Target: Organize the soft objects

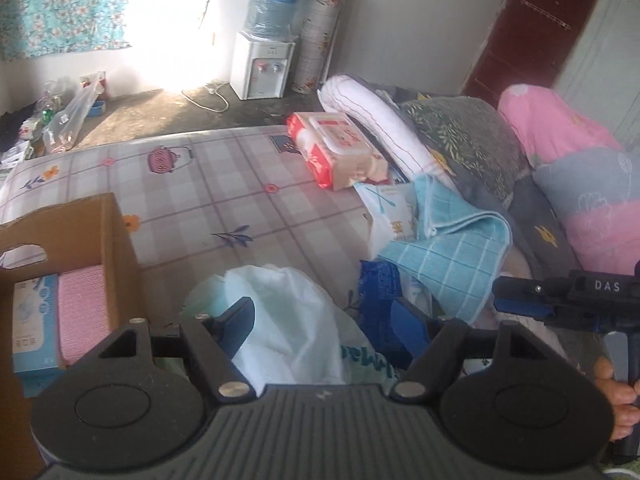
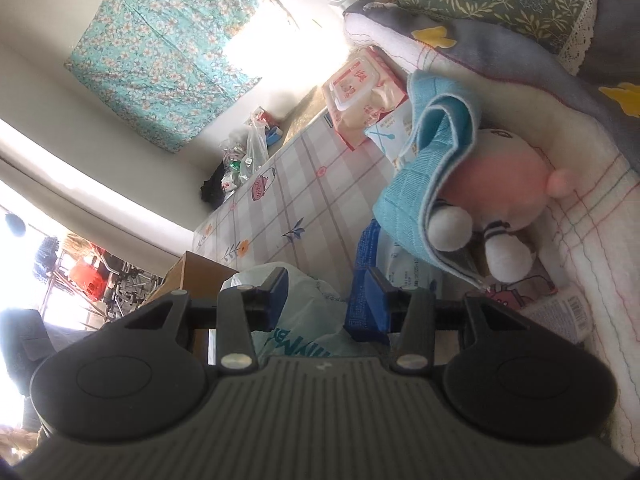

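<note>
Straddling a white plastic bag [image 1: 288,316], the left gripper [image 1: 324,318] stands wide open above the bed [image 1: 208,200]. The right gripper [image 2: 326,294] is also open, beside a blue packet [image 2: 366,276]. A cardboard box [image 1: 116,248] holds a pink cloth [image 1: 82,312]; a blue towel [image 1: 456,252] lies near pillows.
</note>
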`<state>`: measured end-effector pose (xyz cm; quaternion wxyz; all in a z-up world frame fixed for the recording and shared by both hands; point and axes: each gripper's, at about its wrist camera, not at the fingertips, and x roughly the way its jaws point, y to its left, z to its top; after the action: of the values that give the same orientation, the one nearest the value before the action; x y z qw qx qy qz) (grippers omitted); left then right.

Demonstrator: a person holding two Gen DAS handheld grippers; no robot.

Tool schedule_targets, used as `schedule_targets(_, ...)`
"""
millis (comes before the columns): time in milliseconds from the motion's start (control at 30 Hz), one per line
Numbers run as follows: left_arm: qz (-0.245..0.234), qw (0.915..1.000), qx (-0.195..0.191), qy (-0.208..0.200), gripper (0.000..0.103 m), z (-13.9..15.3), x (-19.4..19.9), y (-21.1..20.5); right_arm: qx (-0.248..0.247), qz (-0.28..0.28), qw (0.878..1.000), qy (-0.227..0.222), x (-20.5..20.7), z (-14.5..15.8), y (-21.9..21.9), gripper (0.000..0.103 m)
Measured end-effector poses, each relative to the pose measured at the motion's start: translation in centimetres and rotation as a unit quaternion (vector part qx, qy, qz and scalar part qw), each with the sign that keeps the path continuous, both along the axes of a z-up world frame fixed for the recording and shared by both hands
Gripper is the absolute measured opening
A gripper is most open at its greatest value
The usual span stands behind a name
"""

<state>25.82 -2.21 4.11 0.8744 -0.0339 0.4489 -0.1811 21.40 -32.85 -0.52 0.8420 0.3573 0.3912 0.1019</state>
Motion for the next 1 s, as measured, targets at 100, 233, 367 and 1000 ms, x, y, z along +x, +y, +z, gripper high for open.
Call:
schedule_targets(100, -0.026, 0.9995, 0.01, 0.013, 0.069, -1.4, 0.3, -3.1, 0.002, -0.013, 1.0, 0.007, -0.6, -1.1, -1.4, 0.043)
schedule_targets(233, -0.044, 0.9987, 0.013, 0.022, 0.063, -2.7, 1.1, -6.0, 0.01, -0.022, 1.0, 0.014, -0.9, -2.4, -3.2, 0.042)
schedule_targets(367, -0.055, 0.9981, 0.008, 0.028, 0.057, -3.0, 2.1, -8.2, 0.008, -0.043, 0.999, -0.001, -1.2, -2.2, -5.3, 0.041)
schedule_targets(1000, -0.008, 0.9996, 0.006, 0.025, 0.044, -2.3, 4.1, -7.7, -0.067, -0.026, 0.996, 0.055, 15.0, -4.6, -8.0, 0.038)
